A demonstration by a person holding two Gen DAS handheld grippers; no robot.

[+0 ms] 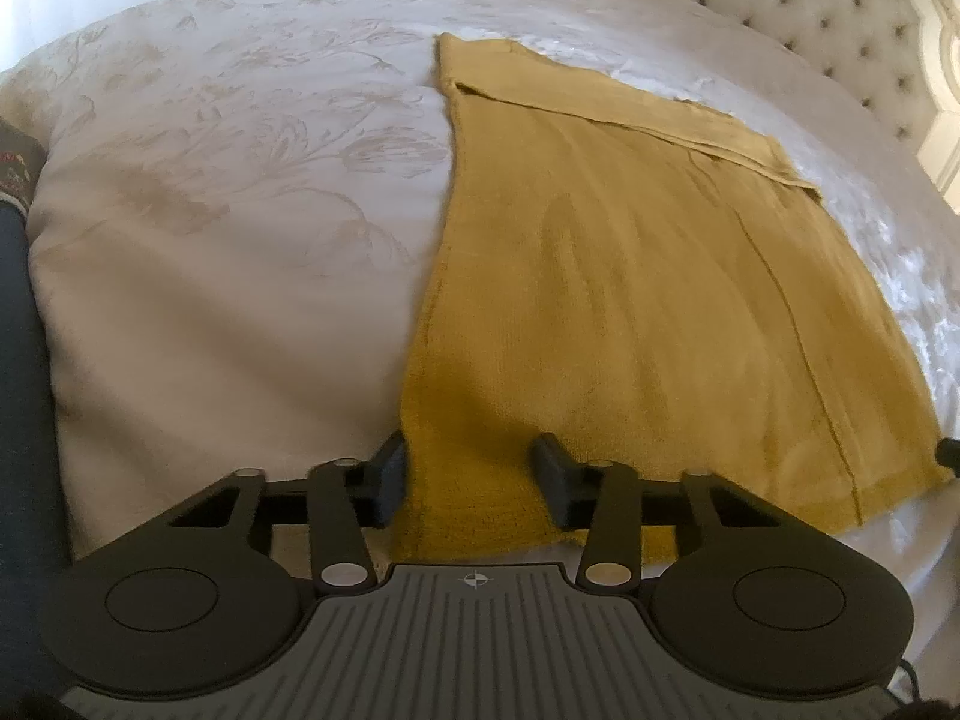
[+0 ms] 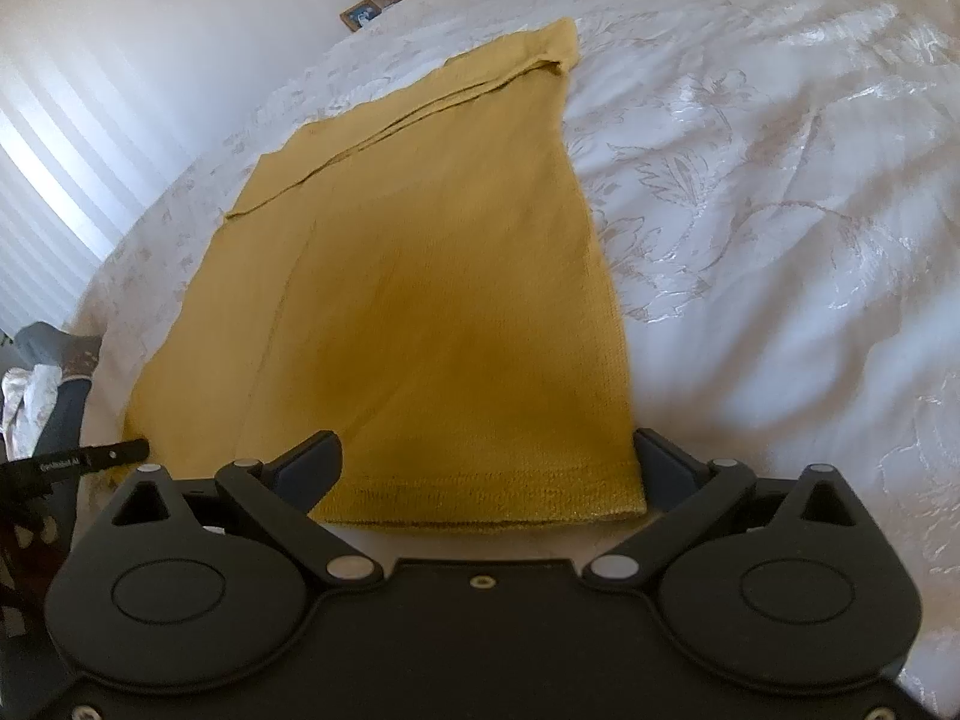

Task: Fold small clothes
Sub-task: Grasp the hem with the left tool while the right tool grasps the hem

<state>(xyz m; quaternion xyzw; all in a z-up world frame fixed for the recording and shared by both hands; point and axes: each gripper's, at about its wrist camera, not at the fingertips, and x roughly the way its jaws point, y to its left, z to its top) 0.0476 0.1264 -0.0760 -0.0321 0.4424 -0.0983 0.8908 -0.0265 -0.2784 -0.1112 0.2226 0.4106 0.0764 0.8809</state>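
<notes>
Left wrist: mustard knit garment point(image 1: 630, 300) lies flat, lengthwise-folded, on bedspread point(image 1: 240, 210).

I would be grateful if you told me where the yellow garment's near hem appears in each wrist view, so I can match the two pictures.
Left wrist view: the yellow garment fills centre-right; its near hem lies low, between the left gripper's fingers.
Right wrist view: the near hem runs low centre, between the right gripper's wide-open fingers.
Shared landmark: the folded sleeve band across the garment's far end.

One mustard garment point(image 1: 630, 276); one bedspread point(image 1: 240, 210); two grippers point(image 1: 471, 474) point(image 2: 489, 471)
</notes>
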